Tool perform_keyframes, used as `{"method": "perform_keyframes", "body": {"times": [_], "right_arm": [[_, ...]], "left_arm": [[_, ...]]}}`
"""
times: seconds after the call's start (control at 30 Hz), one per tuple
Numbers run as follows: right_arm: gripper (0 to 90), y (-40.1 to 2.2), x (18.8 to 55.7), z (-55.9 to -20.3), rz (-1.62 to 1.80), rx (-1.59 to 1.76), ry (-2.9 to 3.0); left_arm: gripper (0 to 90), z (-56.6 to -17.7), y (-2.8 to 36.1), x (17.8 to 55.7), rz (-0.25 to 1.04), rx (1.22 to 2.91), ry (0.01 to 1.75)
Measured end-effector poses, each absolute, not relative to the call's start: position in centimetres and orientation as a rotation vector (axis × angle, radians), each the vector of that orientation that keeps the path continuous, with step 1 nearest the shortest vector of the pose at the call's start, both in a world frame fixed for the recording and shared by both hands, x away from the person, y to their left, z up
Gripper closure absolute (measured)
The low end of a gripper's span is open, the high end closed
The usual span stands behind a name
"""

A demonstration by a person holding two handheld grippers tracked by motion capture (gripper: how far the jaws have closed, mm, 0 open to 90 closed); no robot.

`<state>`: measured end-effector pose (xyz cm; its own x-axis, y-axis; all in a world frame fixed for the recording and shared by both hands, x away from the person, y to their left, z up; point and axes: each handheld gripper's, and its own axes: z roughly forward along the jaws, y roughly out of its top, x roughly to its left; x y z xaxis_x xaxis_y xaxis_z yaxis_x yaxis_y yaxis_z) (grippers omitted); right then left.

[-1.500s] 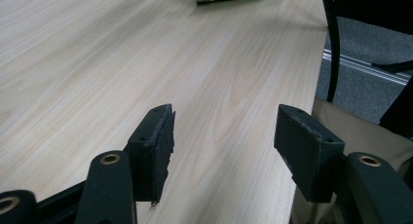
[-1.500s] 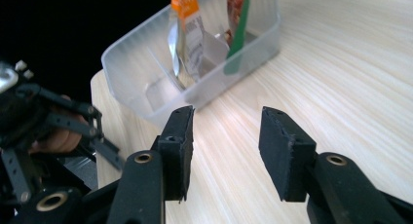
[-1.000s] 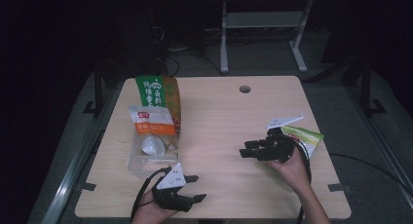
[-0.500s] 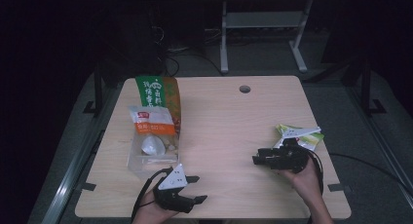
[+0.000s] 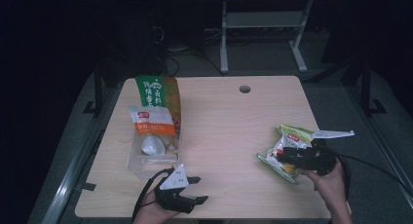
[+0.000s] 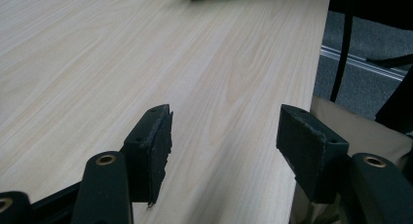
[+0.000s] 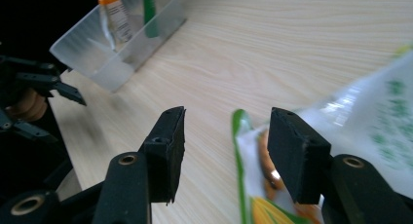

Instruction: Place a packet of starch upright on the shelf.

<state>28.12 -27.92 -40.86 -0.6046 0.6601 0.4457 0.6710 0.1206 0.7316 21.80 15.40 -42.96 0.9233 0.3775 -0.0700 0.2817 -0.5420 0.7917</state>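
the right tongs (image 5: 285,158) hover over the green snack bag (image 5: 287,139) near the right edge of the table (image 5: 234,121), jaws apart and just been widening (the bag's edge lies between them, unpinched). the left tongs (image 5: 197,190) stand apart over bare wood, beside the clear plastic bin (image 5: 146,158).

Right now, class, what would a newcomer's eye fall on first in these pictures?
Probably the tall green and orange bag standing in a clear tub at the table's left, an orange-labelled pouch leaning in front of it. Next, the green snack bag lying at the right edge, where the right gripper hangs over it with jaws open. The left gripper sits near the front edge, open over bare wood.
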Motion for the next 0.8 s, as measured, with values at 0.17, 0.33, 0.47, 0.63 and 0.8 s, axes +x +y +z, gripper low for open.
{"method": "perform_keyframes", "body": {"times": [0.17, 0.33, 0.47, 0.63, 0.8], "right_arm": [[47.1, -29.6, 27.8, -40.7, -1.534, -1.474, -2.332], [46.9, -31.2, 27.7, -41.0, -1.5, -1.549, -2.337], [46.9, -32.0, 27.8, -41.6, -1.456, -1.595, -2.331], [46.9, -32.8, 27.9, -42.3, -1.418, -1.64, -2.321], [46.6, -33.8, 27.8, -42.6, -1.402, -1.706, -2.313]], "left_arm": [[37.3, -43.1, 15.3, 21.9, 0.13, 2.177, 0.469], [37.6, -43.1, 15.2, 21.9, 0.124, 2.184, 0.469], [37.5, -43.2, 15.2, 22.0, 0.126, 2.185, 0.47], [36.9, -43.2, 15.1, 22.0, 0.123, 2.186, 0.471], [36.9, -43.3, 15.2, 22.0, 0.123, 2.188, 0.47]]}}
